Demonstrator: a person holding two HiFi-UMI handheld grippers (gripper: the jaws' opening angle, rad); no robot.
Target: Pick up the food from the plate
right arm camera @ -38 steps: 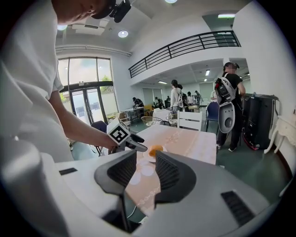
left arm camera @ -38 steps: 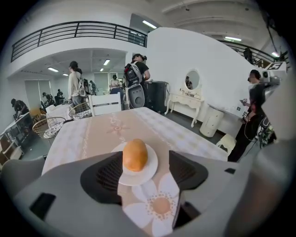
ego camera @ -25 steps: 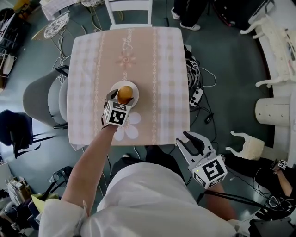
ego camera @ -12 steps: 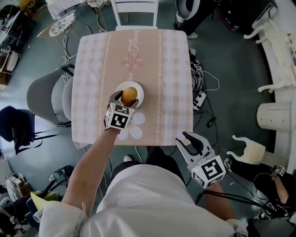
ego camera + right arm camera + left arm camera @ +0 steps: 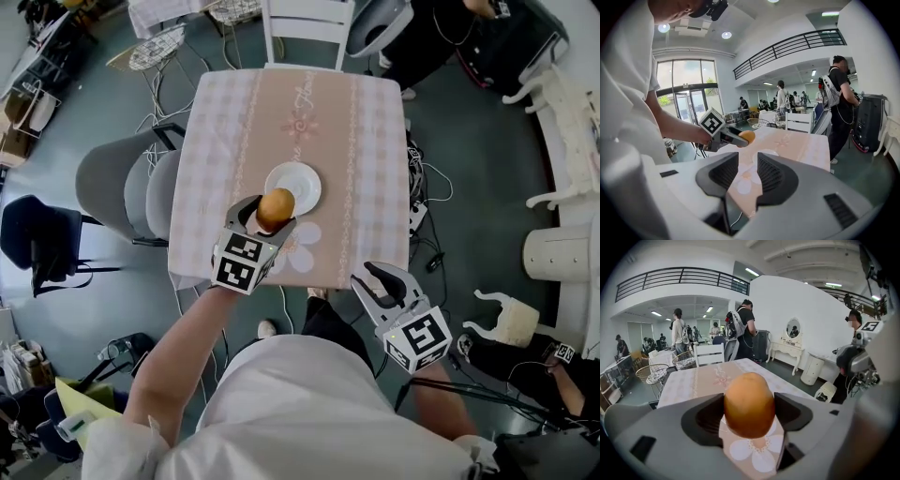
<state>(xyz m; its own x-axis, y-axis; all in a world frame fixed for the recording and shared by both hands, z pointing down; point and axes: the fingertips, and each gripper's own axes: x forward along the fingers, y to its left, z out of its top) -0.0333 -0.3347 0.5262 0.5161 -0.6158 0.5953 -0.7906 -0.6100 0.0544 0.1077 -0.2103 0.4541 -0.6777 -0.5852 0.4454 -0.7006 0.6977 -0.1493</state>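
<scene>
Food [image 5: 749, 404], an orange-brown oval lump, perhaps a fruit or a bread roll (its smooth surface gives too little to tell), sits clamped between the jaws of the left tool [image 5: 272, 214]. The jaws grip it across its middle, so its rounded top stands above them and its lower end hangs below. That hold across the widest part looks meant to keep it from slipping out.

The white plate [image 5: 298, 184] lies empty on the desk [image 5: 370, 141], just ahead of and below the left tool's tips. The right gripper view shows the food in the air, clear of both plate and desk, so the pick-up looks done. Under the left tool is the desk's near edge with its white flower print [image 5: 307, 246].

The right tool [image 5: 382, 287] hangs off the desk's near corner, well apart from the food. Its jaws are a little apart with nothing between them, probably parked there because one tool is enough.
</scene>
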